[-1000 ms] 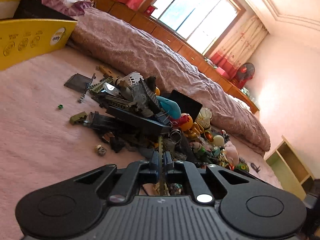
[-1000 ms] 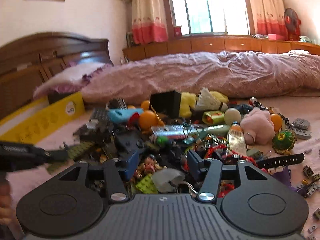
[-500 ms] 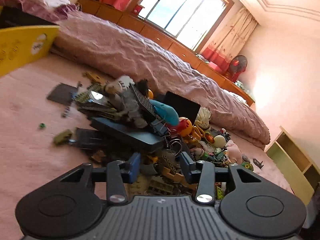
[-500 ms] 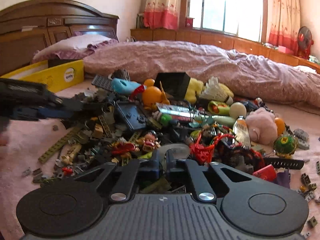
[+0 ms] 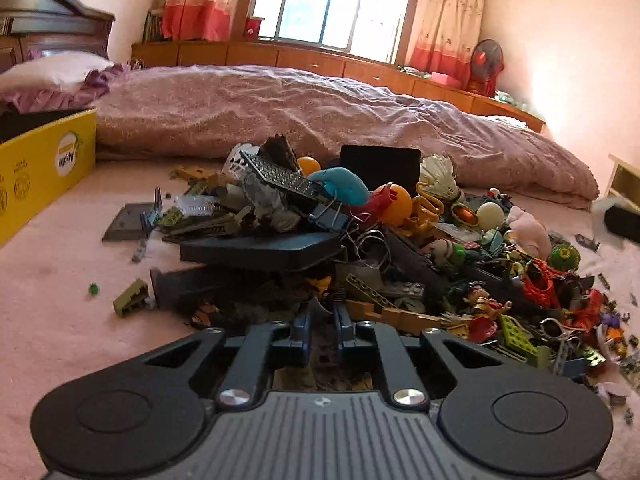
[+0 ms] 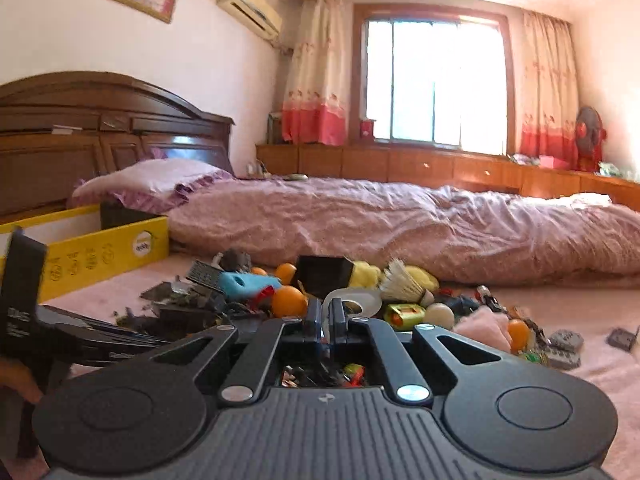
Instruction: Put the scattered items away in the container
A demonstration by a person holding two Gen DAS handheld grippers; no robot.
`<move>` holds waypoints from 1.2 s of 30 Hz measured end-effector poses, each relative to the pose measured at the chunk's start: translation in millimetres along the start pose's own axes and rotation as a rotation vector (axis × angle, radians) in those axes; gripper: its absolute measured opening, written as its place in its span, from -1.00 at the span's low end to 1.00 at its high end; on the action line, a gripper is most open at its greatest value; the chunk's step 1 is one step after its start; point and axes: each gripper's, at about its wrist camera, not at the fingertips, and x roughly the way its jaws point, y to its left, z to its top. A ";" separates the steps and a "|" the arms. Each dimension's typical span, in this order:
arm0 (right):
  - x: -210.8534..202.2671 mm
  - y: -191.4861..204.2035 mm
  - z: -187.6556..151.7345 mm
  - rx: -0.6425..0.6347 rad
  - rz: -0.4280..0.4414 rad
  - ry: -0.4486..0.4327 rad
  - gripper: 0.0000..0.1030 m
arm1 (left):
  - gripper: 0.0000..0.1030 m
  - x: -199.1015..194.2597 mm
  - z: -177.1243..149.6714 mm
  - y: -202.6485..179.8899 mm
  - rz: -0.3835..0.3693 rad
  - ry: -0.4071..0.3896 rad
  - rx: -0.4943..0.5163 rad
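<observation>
Sprawling across the pink bed surface, the toy pile (image 5: 360,240) lies well apart from the yellow box (image 5: 44,168) at the left. The left claw (image 5: 322,316) is closing low at the pile's near edge, with what it grips unclear. The right claw (image 6: 325,316) is clenched on a translucent white ring (image 6: 354,300), raised above the pile.
</observation>
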 end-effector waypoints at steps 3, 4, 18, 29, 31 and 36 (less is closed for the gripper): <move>-3.7 7.9 3.0 -0.020 0.028 -0.020 -0.88 | -0.63 5.3 0.5 -6.7 0.018 0.005 0.051; -4.4 9.6 3.0 -0.025 0.034 -0.020 -0.88 | -0.57 5.8 0.4 -8.0 0.028 0.001 0.056; 1.4 19.3 -2.4 -0.035 0.041 0.019 -0.88 | -1.00 5.5 -1.0 -23.9 0.055 -0.023 0.183; 3.9 14.6 -3.6 -0.024 0.044 0.035 -0.87 | -0.73 -46.1 -29.2 -76.5 0.130 -0.179 0.484; 5.5 15.6 -3.8 -0.027 0.048 0.039 -0.86 | -0.48 -36.5 -22.9 -68.7 0.110 -0.170 0.449; 7.1 16.3 -3.6 -0.027 0.049 0.041 -0.86 | 0.03 -3.4 -18.0 -55.2 -0.082 -0.026 0.391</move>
